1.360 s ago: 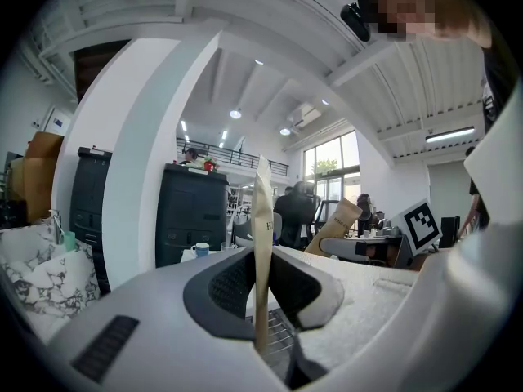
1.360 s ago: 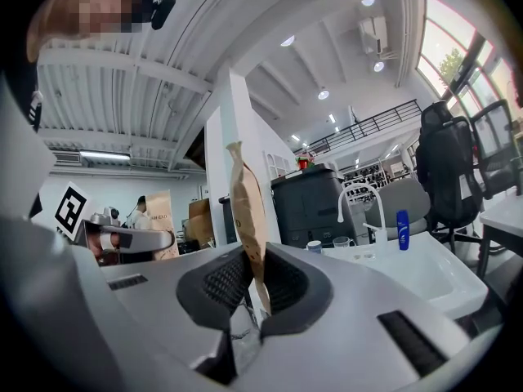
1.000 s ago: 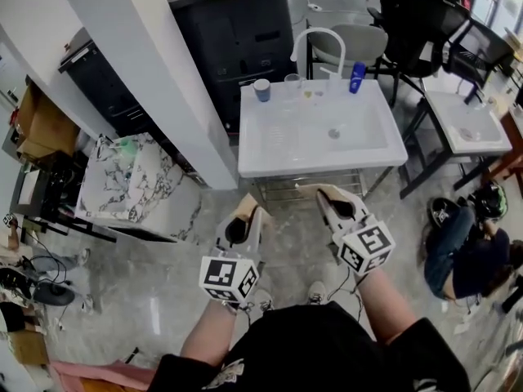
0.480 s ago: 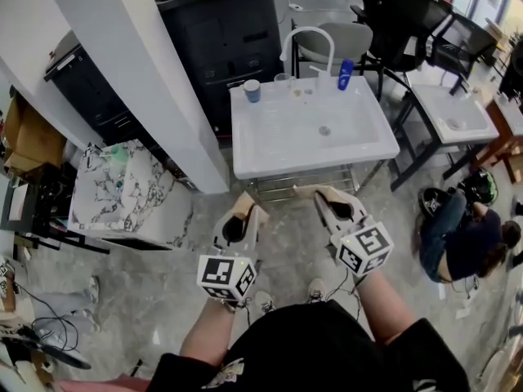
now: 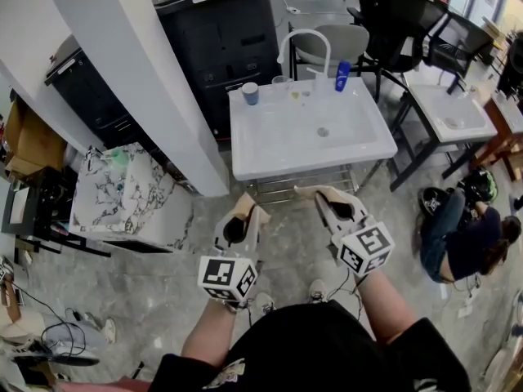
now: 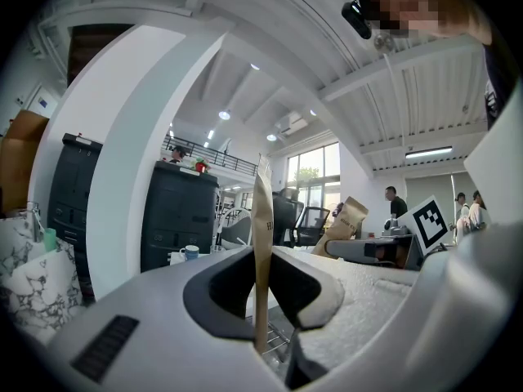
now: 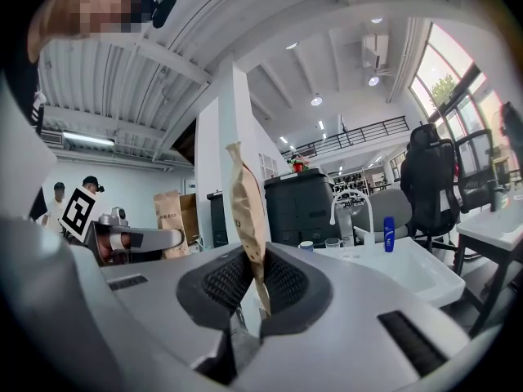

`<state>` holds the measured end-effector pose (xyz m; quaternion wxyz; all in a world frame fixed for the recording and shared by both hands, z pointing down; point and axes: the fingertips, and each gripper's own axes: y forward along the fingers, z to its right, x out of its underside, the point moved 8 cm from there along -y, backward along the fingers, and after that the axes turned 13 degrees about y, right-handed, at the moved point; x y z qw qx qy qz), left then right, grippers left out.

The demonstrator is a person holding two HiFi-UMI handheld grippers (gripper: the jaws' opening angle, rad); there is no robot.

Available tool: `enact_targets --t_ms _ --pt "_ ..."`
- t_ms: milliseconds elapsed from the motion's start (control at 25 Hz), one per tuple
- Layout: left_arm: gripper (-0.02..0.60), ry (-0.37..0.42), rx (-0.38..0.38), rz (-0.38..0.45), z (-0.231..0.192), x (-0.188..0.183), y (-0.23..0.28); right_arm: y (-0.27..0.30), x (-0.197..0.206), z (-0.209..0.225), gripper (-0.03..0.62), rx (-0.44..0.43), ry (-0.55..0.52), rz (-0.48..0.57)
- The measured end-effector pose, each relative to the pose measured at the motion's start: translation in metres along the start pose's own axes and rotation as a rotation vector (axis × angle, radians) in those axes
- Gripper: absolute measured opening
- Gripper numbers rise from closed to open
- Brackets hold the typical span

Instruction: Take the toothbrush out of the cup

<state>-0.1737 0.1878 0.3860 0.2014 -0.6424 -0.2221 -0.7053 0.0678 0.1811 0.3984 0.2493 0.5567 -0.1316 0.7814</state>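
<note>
A white sink (image 5: 245, 166) stands ahead of me. On its back rim are a blue cup (image 5: 250, 93), a clear glass (image 5: 281, 82) and a blue bottle (image 5: 342, 75). I cannot make out a toothbrush at this distance. My left gripper (image 5: 245, 209) and right gripper (image 5: 323, 193) are held level side by side, short of the sink's front edge. Both are shut, their brown paper-covered fingers pressed together with nothing between them. The right gripper view shows its gripper (image 7: 245, 211), the blue cup (image 7: 306, 246) and the bottle (image 7: 389, 233) far off. In the left gripper view its gripper (image 6: 261, 219) is shut too.
A white pillar (image 5: 139, 64) and a marble-patterned block (image 5: 131, 190) stand to the left, a black cabinet (image 5: 225, 31) behind the sink. A curved white faucet (image 5: 304, 43) rises at the sink's back. A second sink (image 5: 453, 113), chairs (image 5: 400, 15) and a crouching person (image 5: 462, 235) are on the right.
The head view has shifted a little, so the sink sits slightly further left and up in it. Both grippers stay where they were, still shut.
</note>
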Motion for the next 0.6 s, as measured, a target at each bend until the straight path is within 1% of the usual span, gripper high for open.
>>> enact_targets --t_ms 320,600 --pt "0.043 -0.002 -0.003 0.002 0.004 -0.0078 -0.0001 -0.0045 -0.0059 0.0008 0.026 -0.003 0.004 0.002" --pt "0.043 0.001 -0.003 0.005 0.0067 -0.0067 -0.0005 -0.0063 -0.0044 0.0018 0.026 -0.005 -0.004 0.005"
